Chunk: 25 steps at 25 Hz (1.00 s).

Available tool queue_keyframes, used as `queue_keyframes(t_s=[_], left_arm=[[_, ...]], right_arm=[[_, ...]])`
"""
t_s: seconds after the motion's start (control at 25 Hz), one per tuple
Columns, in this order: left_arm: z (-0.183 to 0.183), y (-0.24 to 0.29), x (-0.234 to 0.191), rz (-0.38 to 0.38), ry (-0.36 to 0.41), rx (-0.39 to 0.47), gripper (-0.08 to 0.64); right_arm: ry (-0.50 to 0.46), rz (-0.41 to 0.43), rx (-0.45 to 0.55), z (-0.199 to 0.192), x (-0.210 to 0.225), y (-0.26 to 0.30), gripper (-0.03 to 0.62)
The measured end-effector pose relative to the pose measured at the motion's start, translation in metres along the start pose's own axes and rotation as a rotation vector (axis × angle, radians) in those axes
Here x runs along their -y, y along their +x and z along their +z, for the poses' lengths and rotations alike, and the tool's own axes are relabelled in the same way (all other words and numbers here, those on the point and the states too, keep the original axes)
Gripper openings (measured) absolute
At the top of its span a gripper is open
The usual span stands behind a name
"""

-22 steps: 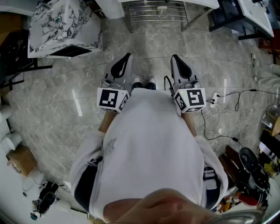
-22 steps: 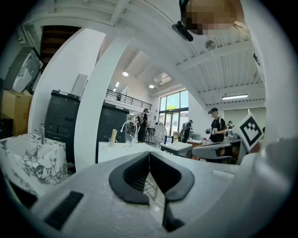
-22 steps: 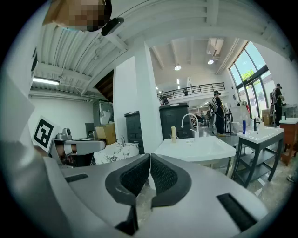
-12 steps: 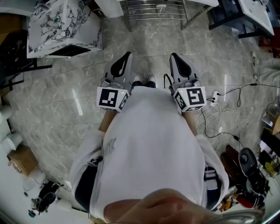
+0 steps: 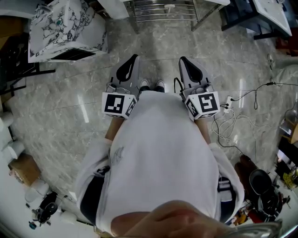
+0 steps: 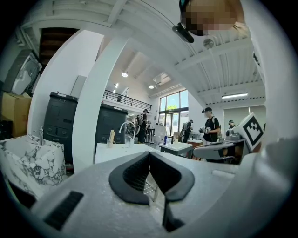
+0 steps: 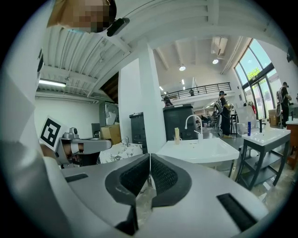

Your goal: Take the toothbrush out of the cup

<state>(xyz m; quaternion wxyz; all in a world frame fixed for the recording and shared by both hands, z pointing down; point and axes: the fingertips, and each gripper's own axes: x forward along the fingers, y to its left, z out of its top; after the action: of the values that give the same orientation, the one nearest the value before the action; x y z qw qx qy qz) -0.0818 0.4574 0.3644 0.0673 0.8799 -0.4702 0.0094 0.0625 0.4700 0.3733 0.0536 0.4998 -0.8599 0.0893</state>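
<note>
Both grippers are held close in front of a person's white shirt, above a grey marble floor (image 5: 70, 116). My left gripper (image 5: 132, 61) is shut with nothing between its pads (image 6: 149, 158). My right gripper (image 5: 185, 62) is shut and empty too (image 7: 150, 160). Far ahead stands a white sink (image 7: 201, 149) with a faucet (image 7: 193, 122). On its rim is a small cup (image 7: 177, 138) with a pale upright stick in it, too small to name. The same cup (image 6: 111, 142) shows in the left gripper view. Both grippers are well short of it.
A marble-patterned block (image 5: 65, 25) stands at the left and a metal rack (image 5: 163, 11) lies straight ahead. Cables (image 5: 233, 118) trail over the floor at the right. Dark tables (image 5: 247, 21) and clutter (image 5: 260, 195) line the right side. Several people (image 6: 210, 124) stand far off.
Both grippers keep their place and stay shut. Only the head view has drifted slightly.
</note>
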Motion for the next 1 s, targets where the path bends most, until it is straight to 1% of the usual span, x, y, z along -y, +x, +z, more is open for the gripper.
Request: queue_keyframes(t_s=[0.32,0.64,0.8,1.0], left_arm=[[-0.003,0.007,0.013,0.047,0.014,0.028,0.015],[-0.010,0.017,0.011,0.089,0.021,0.005,0.015],[-0.012,0.032,0.006,0.082,0.024,-0.010,0.015],[-0.018,0.063,-0.007,0.040,0.008,-0.039,0.015]], right_arm=[[0.027,-0.016,-0.019,-0.012,0.031,-0.026,0.017],[0.052,-0.026,-0.039,-0.020,0.053,-0.037,0.018],[0.069,-0.029,-0.047,-0.021,0.060,-0.025,0.017],[0.095,-0.036,-0.076,-0.024,0.070,0.003,0.017]])
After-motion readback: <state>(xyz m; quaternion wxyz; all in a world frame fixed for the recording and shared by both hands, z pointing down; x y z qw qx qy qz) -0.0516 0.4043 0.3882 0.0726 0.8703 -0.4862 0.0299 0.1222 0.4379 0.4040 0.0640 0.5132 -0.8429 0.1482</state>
